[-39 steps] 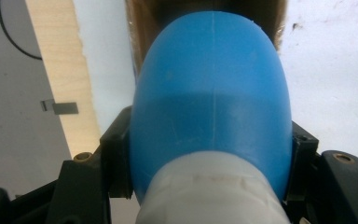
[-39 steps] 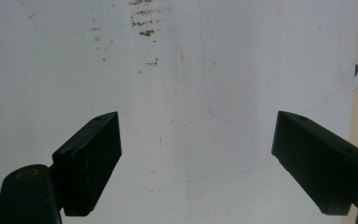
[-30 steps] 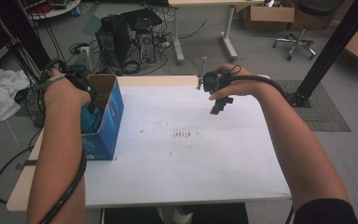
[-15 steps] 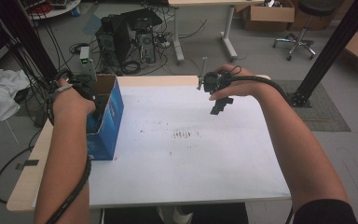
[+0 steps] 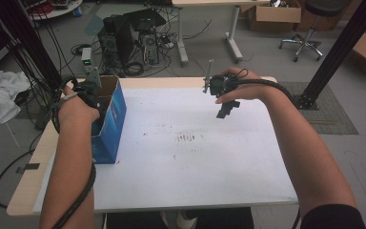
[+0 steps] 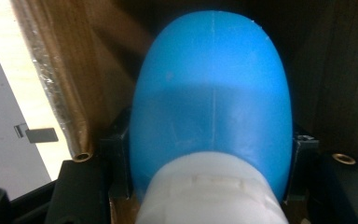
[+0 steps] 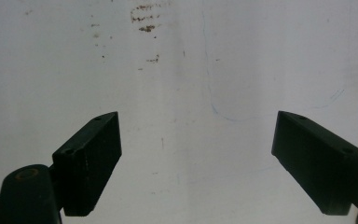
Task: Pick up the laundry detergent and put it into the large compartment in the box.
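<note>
Gripping a blue bottle (image 6: 212, 107) inside the box (image 5: 112, 119).

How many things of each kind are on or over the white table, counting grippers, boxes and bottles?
Grippers: 2, left gripper and right gripper
Blue cardboard box: 1
Blue bottle with white cap: 1, held between the left jaws inside the box
Total: 4

Your box (image 5: 108, 121) stands on the table (image 5: 195, 157) at its left edge, your left gripper (image 5: 91, 93) in its open top. Your right gripper (image 5: 228, 109) hangs over the table's far middle, well apart.
</note>
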### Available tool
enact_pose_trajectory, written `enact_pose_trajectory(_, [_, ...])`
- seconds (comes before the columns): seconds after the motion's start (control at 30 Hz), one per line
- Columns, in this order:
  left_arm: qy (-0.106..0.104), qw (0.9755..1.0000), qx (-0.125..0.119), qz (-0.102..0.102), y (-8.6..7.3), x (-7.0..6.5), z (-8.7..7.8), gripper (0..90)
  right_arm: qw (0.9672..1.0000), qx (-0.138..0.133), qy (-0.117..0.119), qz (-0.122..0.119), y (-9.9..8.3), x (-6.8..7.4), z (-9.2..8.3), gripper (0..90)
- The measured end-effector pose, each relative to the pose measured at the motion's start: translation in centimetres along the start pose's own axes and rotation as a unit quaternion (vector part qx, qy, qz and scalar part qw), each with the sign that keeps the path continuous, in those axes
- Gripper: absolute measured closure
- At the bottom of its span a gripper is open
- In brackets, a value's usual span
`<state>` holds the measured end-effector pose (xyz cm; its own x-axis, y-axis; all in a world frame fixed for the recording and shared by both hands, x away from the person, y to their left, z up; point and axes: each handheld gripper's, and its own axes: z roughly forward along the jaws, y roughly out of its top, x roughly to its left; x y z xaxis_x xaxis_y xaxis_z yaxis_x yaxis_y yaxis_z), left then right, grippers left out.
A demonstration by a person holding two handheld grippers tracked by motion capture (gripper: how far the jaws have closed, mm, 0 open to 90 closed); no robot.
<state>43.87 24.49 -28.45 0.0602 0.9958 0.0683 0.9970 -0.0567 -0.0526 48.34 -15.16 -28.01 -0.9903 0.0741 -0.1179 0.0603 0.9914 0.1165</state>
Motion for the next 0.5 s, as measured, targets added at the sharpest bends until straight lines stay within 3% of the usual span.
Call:
enact_pose_trajectory(0.13, [-0.003, 0.9999, -0.002, -0.011, -0.13, 0.19, 0.07, 37.7, 1.0, -0.003, 0.0, -0.002, 0.07, 0.03, -0.07, 15.7])
enact_pose_trajectory(0.5, [0.0, 0.9999, -0.003, -0.014, -0.12, 0.02, 0.06, 37.6, 1.0, 0.0, -0.001, -0.002, 0.07, 0.13, -0.11, 15.7])
